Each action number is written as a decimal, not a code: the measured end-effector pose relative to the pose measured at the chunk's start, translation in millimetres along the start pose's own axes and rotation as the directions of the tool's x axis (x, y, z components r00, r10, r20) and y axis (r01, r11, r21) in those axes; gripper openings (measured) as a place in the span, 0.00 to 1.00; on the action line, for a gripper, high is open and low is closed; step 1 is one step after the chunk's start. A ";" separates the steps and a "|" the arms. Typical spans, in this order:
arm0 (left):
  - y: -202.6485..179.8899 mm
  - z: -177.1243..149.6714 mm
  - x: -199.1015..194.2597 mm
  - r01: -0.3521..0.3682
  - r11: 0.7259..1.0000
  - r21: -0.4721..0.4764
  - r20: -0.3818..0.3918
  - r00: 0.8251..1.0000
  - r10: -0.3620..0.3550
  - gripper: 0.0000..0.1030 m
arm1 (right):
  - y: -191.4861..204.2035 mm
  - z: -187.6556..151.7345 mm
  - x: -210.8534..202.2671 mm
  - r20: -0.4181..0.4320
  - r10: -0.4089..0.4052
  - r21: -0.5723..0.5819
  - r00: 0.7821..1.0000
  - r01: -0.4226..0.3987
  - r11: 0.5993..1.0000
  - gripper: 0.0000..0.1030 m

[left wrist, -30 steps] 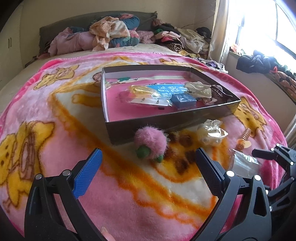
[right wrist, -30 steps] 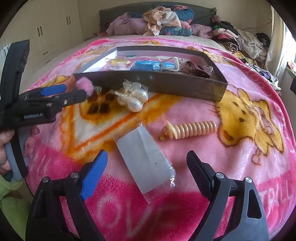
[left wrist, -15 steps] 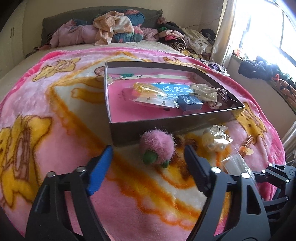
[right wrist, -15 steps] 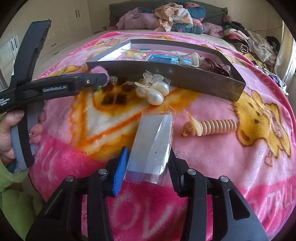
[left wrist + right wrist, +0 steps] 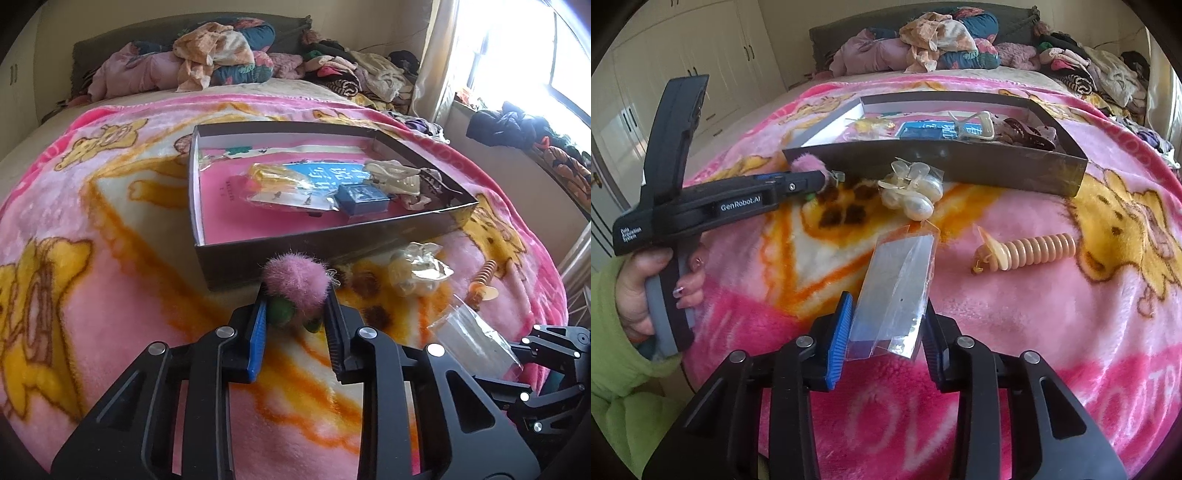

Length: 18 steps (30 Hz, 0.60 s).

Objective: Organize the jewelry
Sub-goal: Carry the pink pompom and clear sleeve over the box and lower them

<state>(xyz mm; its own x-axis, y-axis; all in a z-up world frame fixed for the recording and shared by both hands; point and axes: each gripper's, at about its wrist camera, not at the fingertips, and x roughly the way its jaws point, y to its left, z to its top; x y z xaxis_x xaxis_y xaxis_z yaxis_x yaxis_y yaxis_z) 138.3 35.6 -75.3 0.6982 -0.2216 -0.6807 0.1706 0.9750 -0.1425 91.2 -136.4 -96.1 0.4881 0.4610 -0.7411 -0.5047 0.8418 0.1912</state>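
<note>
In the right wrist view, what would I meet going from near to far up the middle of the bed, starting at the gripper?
Right gripper → clear plastic bag → pearl hair clip → dark tray → pile of clothes.

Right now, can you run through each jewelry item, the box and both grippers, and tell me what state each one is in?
Fluffy pink pompom: pinched between the left gripper fingers, on the blanket.
Clear plastic bag: between the closing right gripper fingers.
Bagged pearl hair clip: lying loose by the box.
Peach spiral hair tie: lying loose on the blanket.
Shallow dark cardboard box: open, holding several items.
</note>
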 end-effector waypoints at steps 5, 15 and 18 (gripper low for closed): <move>-7.6 3.3 -10.4 0.019 1.000 0.017 0.023 1.000 -0.020 0.19 | -3.2 -0.8 -8.5 0.026 0.016 0.030 1.000 -0.017 0.999 0.33; -26.1 15.5 -25.7 0.058 0.997 0.047 0.064 0.996 -0.061 0.19 | -17.4 1.1 -40.0 0.105 -0.028 0.072 0.994 0.021 0.997 0.33; -31.6 19.5 -27.6 0.067 0.997 0.050 0.076 0.995 -0.071 0.19 | -23.7 3.0 -47.5 0.122 -0.041 0.085 0.992 0.031 0.996 0.33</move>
<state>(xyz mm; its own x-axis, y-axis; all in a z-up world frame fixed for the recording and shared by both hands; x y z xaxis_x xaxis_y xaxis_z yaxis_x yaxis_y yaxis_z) 127.3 10.5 -38.0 0.7355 -0.2906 -0.6120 0.2514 0.9559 -0.1518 82.0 -177.5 -63.5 0.5913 0.4570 -0.6644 -0.4272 0.8763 0.2226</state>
